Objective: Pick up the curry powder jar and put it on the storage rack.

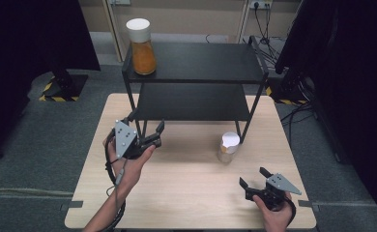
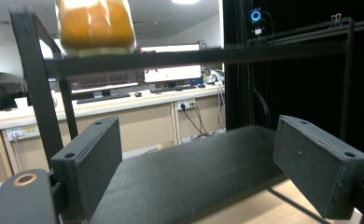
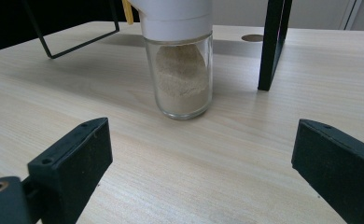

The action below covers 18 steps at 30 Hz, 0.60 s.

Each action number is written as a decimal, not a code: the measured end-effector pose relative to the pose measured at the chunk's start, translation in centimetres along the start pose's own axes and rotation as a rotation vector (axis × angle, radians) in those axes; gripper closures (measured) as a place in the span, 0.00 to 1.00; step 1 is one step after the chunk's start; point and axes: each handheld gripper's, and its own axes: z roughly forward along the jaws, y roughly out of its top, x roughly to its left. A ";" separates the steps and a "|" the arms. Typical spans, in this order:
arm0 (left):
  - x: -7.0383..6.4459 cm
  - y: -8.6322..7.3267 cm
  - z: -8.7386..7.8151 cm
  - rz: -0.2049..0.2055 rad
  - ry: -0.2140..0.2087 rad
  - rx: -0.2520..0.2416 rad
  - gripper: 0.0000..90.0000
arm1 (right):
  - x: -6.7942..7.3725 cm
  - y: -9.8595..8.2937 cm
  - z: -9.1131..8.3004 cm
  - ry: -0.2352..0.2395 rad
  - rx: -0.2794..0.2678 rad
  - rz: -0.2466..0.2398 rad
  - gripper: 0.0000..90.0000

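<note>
Standing upright on the pale wooden table (image 1: pixel 186 193), a small glass jar (image 1: pixel 227 147) with a white lid and beige powder inside sits just beside the front right leg of the black two-tier shelf (image 1: pixel 196 63). From the table's middle the jar lies at about two o'clock. In the right gripper view the same jar (image 3: pixel 182 79) stands at twelve o'clock, ahead of the jaws and well clear of them, with the shelf leg (image 3: pixel 273 44) close on its one o'clock side.

The right gripper (image 1: pixel 255 178) is held by a hand (image 1: pixel 273 215) near the table's front edge, at roughly five o'clock from the jar. Its jaws are spread wide and grip nothing; bare wood shows between them.

The left gripper (image 1: pixel 145 123) is held by the other hand (image 1: pixel 131 164) at about nine o'clock from the jar, well apart from it, its tips reaching the front left leg of the shelf. Its jaws are likewise wide apart and empty. In the left gripper view they frame the lower tier (image 2: pixel 189 172) of the shelf.

A taller jar with orange contents (image 1: pixel 141 48) and a white lid stands on the top tier, at the shelf's back left corner, around eleven o'clock from the small jar. The left gripper view catches its orange base (image 2: pixel 96 25) at eleven o'clock, above the top rail.
</note>
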 end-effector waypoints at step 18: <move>-0.7 -7.0 -2.6 -0.067 0.010 0.113 0.16 | 0.1 0.0 0.0 0.000 0.002 -0.003 0.06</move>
